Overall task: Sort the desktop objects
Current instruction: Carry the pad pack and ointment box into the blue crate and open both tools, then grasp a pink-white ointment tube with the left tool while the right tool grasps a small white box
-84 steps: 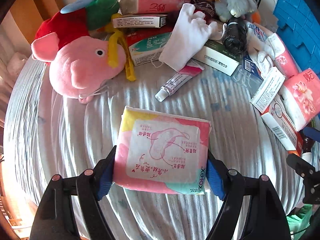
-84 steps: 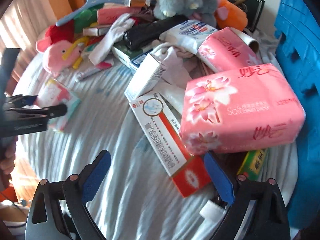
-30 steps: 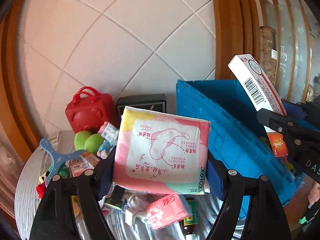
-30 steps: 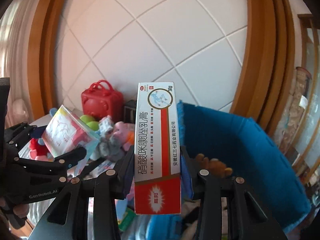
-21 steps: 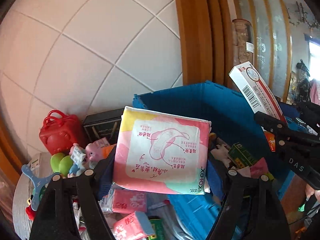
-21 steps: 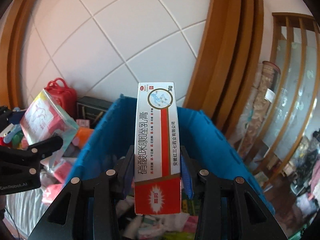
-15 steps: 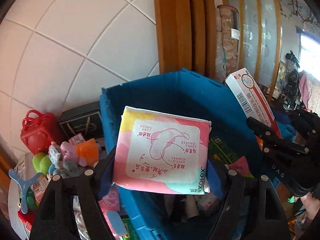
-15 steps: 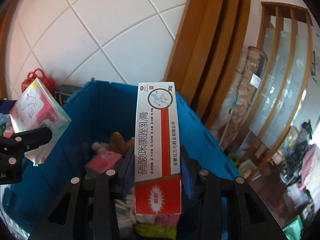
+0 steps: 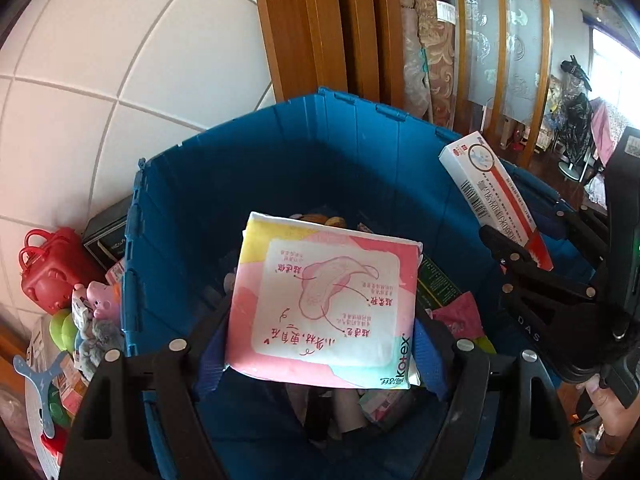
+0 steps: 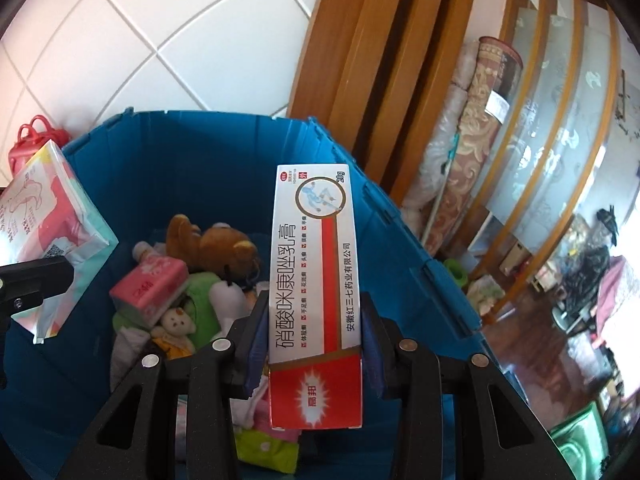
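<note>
My left gripper (image 9: 320, 356) is shut on a pink and yellow Kotex pad pack (image 9: 324, 304) and holds it over the open blue crate (image 9: 280, 140). The pack also shows in the right wrist view (image 10: 48, 240) at the left. My right gripper (image 10: 314, 344) is shut on a white and red ointment box (image 10: 314, 280), held upright above the crate (image 10: 160, 152). That box shows in the left wrist view (image 9: 496, 200) at the right, over the crate's right side.
In the crate lie a brown plush bear (image 10: 216, 244), a pink tissue pack (image 10: 148, 288) and several soft toys. Left of the crate stand a red toy case (image 9: 52, 272) and small toys. White tiled wall and wooden frame (image 9: 320, 28) stand behind.
Both grippers lifted their items off the table and swung right to the blue crate. Both now hang over its open top.
</note>
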Motion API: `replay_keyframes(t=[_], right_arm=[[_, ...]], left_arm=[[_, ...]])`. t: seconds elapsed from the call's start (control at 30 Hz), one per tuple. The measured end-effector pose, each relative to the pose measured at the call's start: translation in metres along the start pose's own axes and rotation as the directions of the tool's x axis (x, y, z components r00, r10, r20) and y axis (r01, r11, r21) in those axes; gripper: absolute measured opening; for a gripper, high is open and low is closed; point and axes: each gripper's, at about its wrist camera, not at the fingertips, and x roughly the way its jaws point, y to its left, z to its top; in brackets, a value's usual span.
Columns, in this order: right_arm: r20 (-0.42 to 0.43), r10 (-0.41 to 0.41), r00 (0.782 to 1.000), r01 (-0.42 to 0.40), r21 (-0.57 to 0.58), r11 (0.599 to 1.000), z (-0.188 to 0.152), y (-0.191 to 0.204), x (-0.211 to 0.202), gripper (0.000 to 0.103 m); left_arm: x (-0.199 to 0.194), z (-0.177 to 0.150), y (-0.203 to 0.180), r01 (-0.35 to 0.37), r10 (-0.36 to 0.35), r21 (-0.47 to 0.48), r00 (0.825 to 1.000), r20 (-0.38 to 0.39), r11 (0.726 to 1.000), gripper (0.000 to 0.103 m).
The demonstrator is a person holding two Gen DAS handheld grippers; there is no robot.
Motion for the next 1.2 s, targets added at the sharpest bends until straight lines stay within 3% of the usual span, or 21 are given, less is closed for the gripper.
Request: replay_keyframes(t=[0.3,0.57,0.67,0.73,0.83,0.93,1.2], right_arm=[[-0.013,0.013,1.0,-0.014,-0.024,1.0,0.001,-0.001,0.002,0.04],[-0.011,0.019,1.0,-0.019,-0.023,1.0,0.0,-0.001,0.001,0.041],[-0.006,0.018,1.0,-0.018,-0.019,1.0,0.0,-0.001,0.0,0.055],[0.006,0.029,1.0,-0.029,-0.015,0.999,0.001,-0.001,-0.004,0.078],[0.027,0.024,0.999,-0.023,-0.023,0.999,0.001,0.002,-0.01,0.096],[0.033,0.005,0.999,-0.004,-0.028,1.0,0.002,0.004,-0.013,0.103],[0.073,-0.011,0.997,0.012,-0.008,1.0,0.007,0.004,-0.038,0.103]], left_arm=[[0.014,0.002,-0.003,-0.007,0.007,-0.006,0.999,-0.041,1.0,0.078],[0.006,0.002,-0.001,-0.047,0.047,-0.004,0.999,-0.001,0.999,0.085],[0.002,0.001,0.001,-0.051,0.051,-0.006,0.999,0.009,0.999,0.085],[-0.002,0.0,0.001,-0.057,0.058,-0.006,0.998,0.021,0.998,0.085],[-0.007,-0.002,0.003,-0.058,0.058,-0.012,0.998,0.03,0.998,0.085],[-0.012,-0.005,0.005,-0.058,0.059,-0.018,0.997,0.04,0.998,0.085],[-0.036,-0.017,0.017,-0.064,0.069,-0.041,0.992,0.108,0.997,0.085]])
